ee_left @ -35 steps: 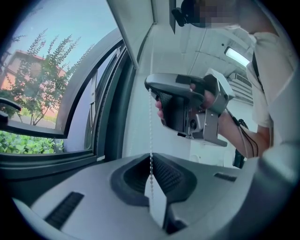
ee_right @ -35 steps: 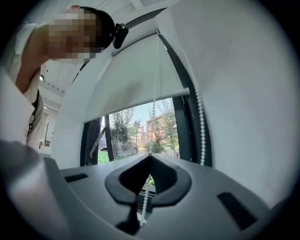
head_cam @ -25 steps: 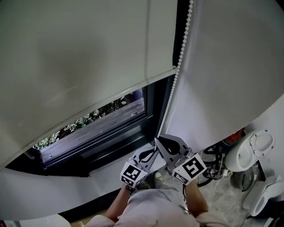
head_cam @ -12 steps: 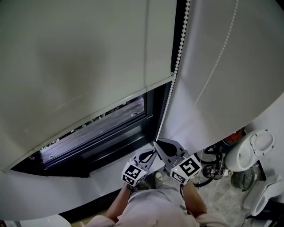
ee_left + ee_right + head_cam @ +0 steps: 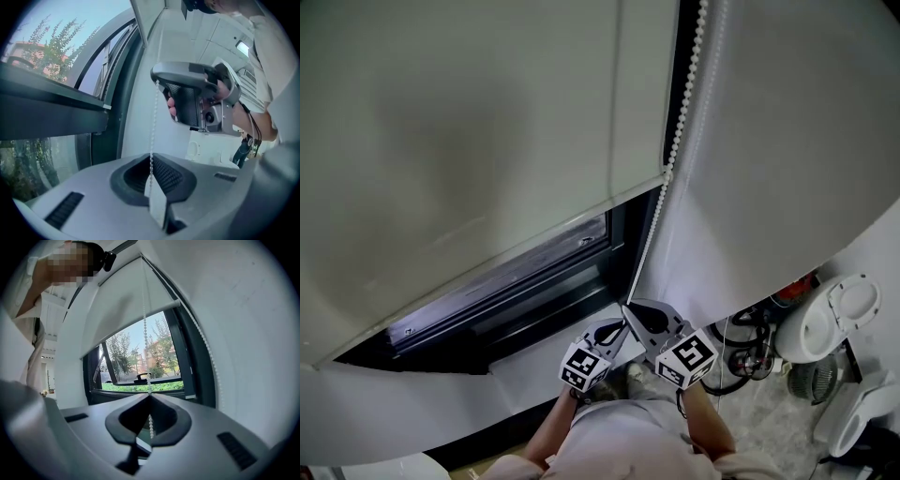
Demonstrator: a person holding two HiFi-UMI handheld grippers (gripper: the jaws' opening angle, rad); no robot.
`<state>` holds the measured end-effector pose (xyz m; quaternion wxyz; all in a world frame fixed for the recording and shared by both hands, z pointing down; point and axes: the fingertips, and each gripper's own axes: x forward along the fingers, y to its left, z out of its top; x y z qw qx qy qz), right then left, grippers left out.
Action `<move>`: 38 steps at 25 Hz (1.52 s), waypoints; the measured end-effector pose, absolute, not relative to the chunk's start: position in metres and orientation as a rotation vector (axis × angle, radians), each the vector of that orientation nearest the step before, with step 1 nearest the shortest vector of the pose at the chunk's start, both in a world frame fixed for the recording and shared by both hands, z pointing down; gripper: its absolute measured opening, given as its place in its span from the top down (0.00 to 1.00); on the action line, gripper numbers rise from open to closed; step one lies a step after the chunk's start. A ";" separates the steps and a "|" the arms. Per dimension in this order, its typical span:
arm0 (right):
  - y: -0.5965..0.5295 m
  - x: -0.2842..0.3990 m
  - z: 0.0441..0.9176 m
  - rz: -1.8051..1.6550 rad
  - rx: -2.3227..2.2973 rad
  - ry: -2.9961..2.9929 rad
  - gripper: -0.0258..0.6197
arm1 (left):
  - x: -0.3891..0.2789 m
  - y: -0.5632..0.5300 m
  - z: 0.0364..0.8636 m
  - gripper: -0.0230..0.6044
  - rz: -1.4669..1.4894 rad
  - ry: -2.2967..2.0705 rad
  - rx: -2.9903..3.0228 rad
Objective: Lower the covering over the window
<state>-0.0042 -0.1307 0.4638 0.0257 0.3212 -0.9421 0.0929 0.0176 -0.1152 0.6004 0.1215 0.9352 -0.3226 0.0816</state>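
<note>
We're at the window, and both tools are working low down by the sill. The left tongs are clenched on the bead chain, with the string of white beads running straight up out of the pinched tips. Just above them the right tongs are clamped on that same chain, one grip stacked right over the other. A person's hand wraps the handle of the right tongs. From there the chain climbs along the dark window frame on the right side, close against the white wall, and goes on up out of sight. And look at the blind: the pale sheet covers most of the glass. Its bottom edge slants low across the pane, leaving only a narrow strip of window showing between it and the sill. Looking out along the right tongs, there are green trees and a patch of blue sky outside.
</note>
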 end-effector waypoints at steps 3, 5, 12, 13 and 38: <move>-0.130 -0.004 0.473 0.314 0.991 -2.902 0.97 | 0.018 -0.115 0.610 0.93 0.257 -0.939 2.717; -0.129 -0.004 0.480 0.338 0.995 -2.893 0.97 | 0.018 -0.114 0.616 0.93 0.274 -0.936 2.709; -0.127 -0.002 0.506 0.380 0.997 -2.854 0.97 | 0.017 -0.107 0.632 0.93 0.318 -0.939 2.677; -0.127 -0.002 0.509 0.384 0.996 -2.847 0.97 | 0.015 -0.106 0.630 0.93 0.308 -0.945 2.671; -0.126 0.006 0.524 0.400 0.998 -2.834 0.97 | 0.000 -0.112 0.390 0.77 -0.134 -0.944 3.001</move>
